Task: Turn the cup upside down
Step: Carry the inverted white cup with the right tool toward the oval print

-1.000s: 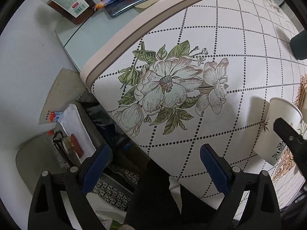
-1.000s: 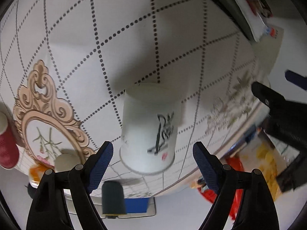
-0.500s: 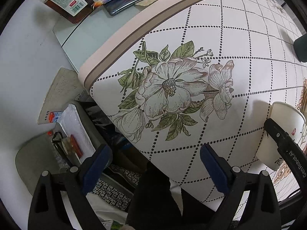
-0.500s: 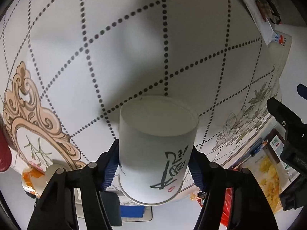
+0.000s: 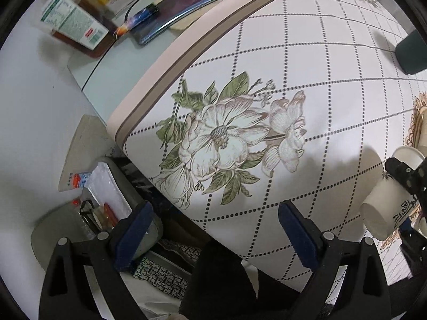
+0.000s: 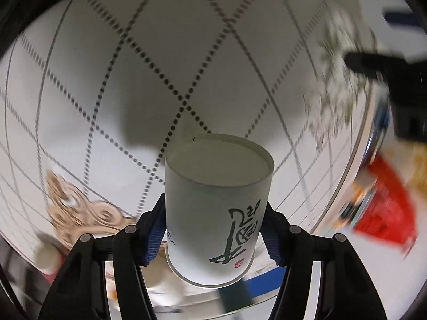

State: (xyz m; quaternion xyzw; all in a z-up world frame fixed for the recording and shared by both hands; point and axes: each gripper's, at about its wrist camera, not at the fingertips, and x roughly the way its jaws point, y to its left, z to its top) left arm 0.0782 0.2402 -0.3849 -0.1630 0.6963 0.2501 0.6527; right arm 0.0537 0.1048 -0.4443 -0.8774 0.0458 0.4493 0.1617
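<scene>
A white paper cup (image 6: 217, 208) with black brush lettering is clamped between the blue pads of my right gripper (image 6: 213, 236). Its flat base faces away from the camera toward the table, and its rim is nearest the camera. In the left wrist view the cup (image 5: 387, 202) shows at the right edge, tilted, lifted off the tablecloth, with the right gripper's black fingers (image 5: 405, 176) across it. My left gripper (image 5: 213, 233) is open and empty, hovering over the table's near edge by the flower print (image 5: 226, 138).
The table carries a white cloth (image 5: 307, 53) with a dotted diamond grid. A dark green cup (image 5: 412, 56) stands at the far right. A phone (image 5: 176, 13), a lighter (image 5: 138, 17) and a carton (image 5: 74, 22) lie on a glass top at the back left. Clutter sits below the table edge.
My right gripper closed on the cup, lifted it off the cloth and is turning it; the right view is now motion-blurred. The left gripper stayed open and shifted slightly.
</scene>
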